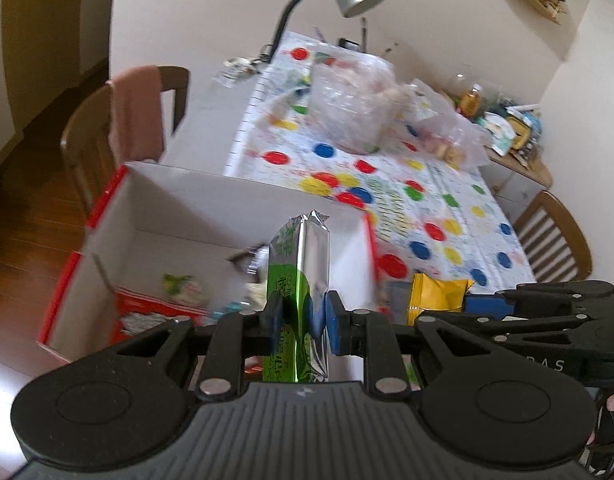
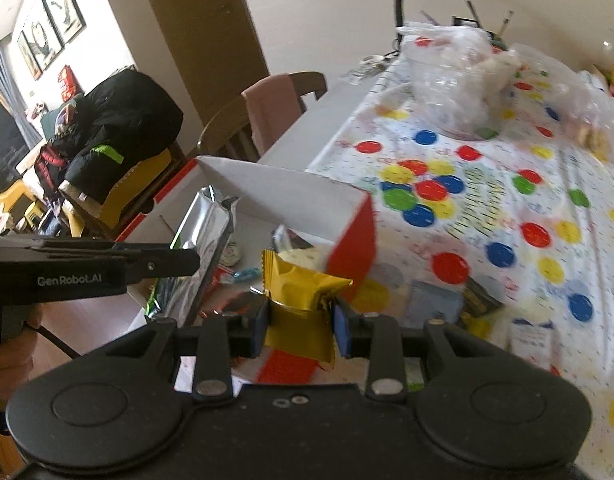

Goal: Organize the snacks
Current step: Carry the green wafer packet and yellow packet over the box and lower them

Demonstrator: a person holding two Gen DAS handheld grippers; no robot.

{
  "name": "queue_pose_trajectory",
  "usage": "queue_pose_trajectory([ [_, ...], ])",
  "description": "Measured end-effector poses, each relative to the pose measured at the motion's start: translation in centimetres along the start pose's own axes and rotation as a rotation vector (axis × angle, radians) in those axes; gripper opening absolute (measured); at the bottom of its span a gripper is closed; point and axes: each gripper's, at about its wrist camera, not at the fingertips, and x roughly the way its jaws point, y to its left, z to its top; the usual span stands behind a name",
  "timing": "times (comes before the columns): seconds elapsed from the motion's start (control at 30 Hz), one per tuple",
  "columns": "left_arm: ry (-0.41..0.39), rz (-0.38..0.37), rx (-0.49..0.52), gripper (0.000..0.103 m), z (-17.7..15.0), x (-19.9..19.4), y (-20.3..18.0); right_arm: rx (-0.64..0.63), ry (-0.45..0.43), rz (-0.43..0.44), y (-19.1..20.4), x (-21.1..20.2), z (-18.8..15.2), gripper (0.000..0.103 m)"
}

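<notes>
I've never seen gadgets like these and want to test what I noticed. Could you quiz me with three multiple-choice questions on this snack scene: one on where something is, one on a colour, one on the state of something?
1. Where does the red and white box stand?
A. On a chair
B. At the table's edge, beside the dotted tablecloth
C. On the wall shelf

2. What colour is the packet in the right gripper?
A. Golden yellow
B. Blue
C. Pink

3. What state is the left gripper in?
A. Wide open and empty
B. Lying inside the box
C. Shut on a green and silver packet

Answers:
1 B, the box sits beside the cloth with coloured dots.
2 A, golden foil shows between the blue pads.
3 C, both pads press on the upright packet.
</notes>
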Motion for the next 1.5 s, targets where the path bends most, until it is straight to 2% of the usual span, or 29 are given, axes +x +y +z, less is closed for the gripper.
queue_pose_trajectory([
  [0.4,0.019,0.115,0.025,0.022,1.6,1.8,6.6,-0.035,0.066,-0.029,4.4,6.5,2.4,0.032],
  [0.67,0.100,0.148,0.037,0.022,2.5,4.9,9.0,-0.036,0.134,-0.056,5.4,10.8,2.9,0.032],
  [0.8,0.178,0.151,0.064,0.022,2.6,6.8,9.2,-0.032,0.182,-0.059,5.6,13.1,3.1,0.032],
  [1.1,0.259,0.157,0.116,0.022,1.9,9.3,9.0,-0.016,0.236,-0.068,5.4,15.3,3.0,0.032],
  [1.5,0.250,0.146,0.140,0.022,1.3,8.9,7.9,-0.004,0.247,-0.065,5.3,15.3,3.1,0.037],
])
